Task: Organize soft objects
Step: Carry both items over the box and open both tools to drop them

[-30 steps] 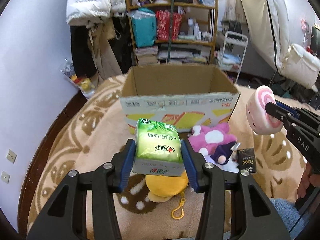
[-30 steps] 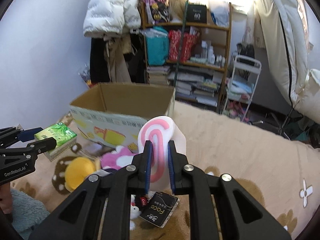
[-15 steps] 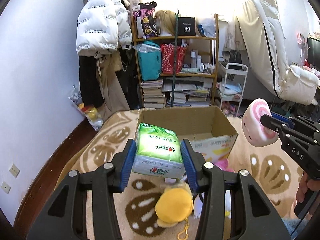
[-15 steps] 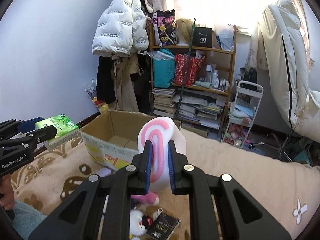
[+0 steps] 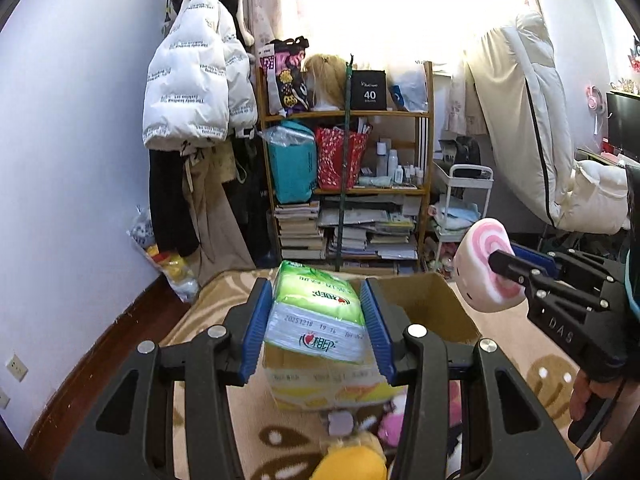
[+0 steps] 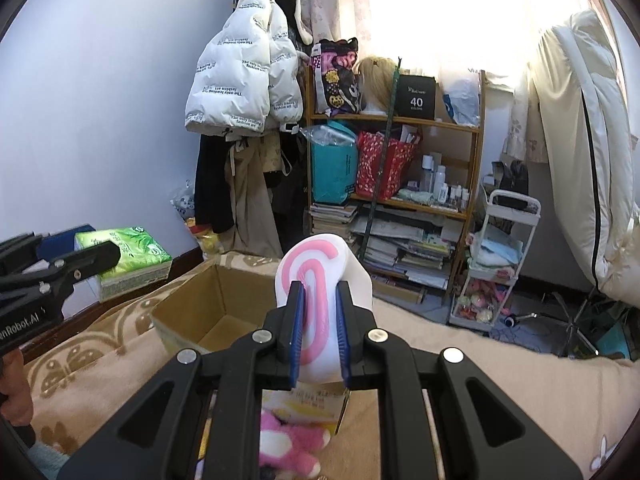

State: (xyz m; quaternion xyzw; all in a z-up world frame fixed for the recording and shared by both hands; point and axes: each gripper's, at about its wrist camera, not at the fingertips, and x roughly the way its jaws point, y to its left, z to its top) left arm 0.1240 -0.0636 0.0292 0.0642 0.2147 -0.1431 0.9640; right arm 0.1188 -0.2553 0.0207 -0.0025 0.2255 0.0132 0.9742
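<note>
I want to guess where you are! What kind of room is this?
Most likely a bedroom at home: a blanket-covered bed, a puffy white jacket hanging on the wall, and a wooden shelf crammed with bags, bottles and books.

Home bedroom, hung puffer jacket, cluttered bookshelf, blanket-covered bed

A: We see strong daylight pouring through the window behind the shelf; it blows out to white; the wall looks bluish and evenly lit.

B: We agree; fisheye bending curves the edges and black corners frame both views; the pink plush near the bottom looks blurred.
</note>
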